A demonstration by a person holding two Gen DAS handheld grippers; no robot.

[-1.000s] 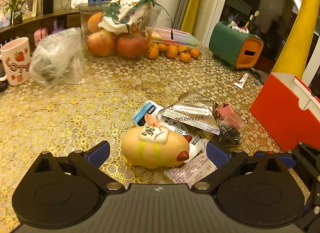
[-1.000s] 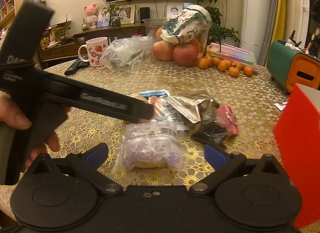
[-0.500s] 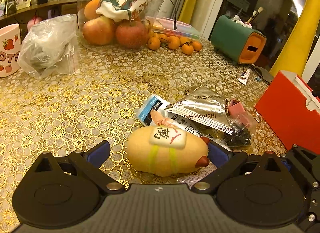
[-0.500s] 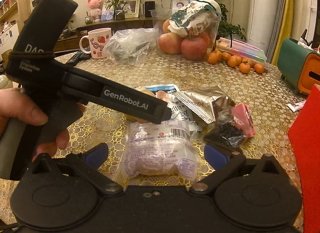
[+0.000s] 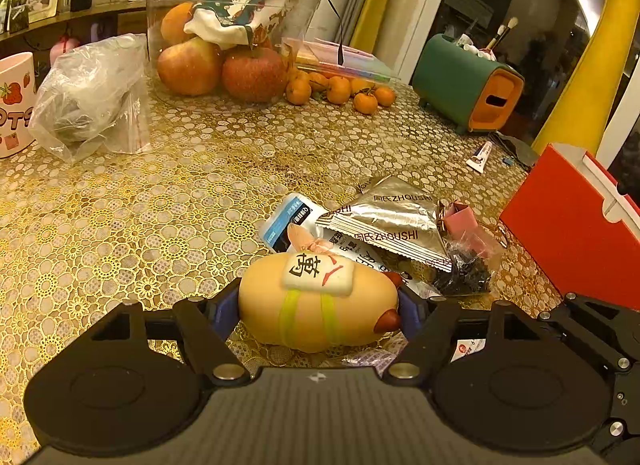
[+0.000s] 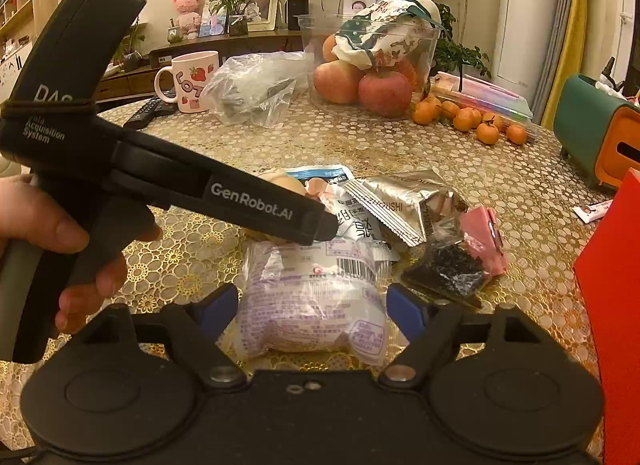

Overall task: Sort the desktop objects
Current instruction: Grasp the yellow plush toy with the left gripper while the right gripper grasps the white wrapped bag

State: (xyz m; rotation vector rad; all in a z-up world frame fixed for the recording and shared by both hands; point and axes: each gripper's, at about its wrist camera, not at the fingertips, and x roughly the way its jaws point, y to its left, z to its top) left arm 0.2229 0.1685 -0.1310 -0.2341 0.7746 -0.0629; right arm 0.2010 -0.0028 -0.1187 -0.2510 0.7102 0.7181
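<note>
A yellow plush toy (image 5: 318, 301) with a white tile on top lies on the gold lace tablecloth (image 5: 120, 225). My left gripper (image 5: 318, 307) is shut on it, both blue pads touching its ends. My right gripper (image 6: 312, 307) has its blue pads at both sides of a clear purple-printed snack bag (image 6: 312, 309), touching or nearly so. Behind lie a silver foil packet (image 5: 392, 221), a blue-white packet (image 5: 286, 221), a pink clip (image 6: 486, 239) and a small bag of black bits (image 6: 446, 275). The left gripper body (image 6: 160, 177) crosses the right wrist view.
A red box (image 5: 568, 225) stands at the right. At the back are a clear tub of apples (image 5: 236, 37), several tangerines (image 5: 340, 89), a green-orange holder (image 5: 468, 85), a plastic bag (image 5: 92, 97), a strawberry mug (image 6: 192, 81) and a remote (image 6: 148, 111).
Both grippers moved forward and their jaws narrowed. The left one closed onto the plush toy. The right one's pads came in against the snack bag.
</note>
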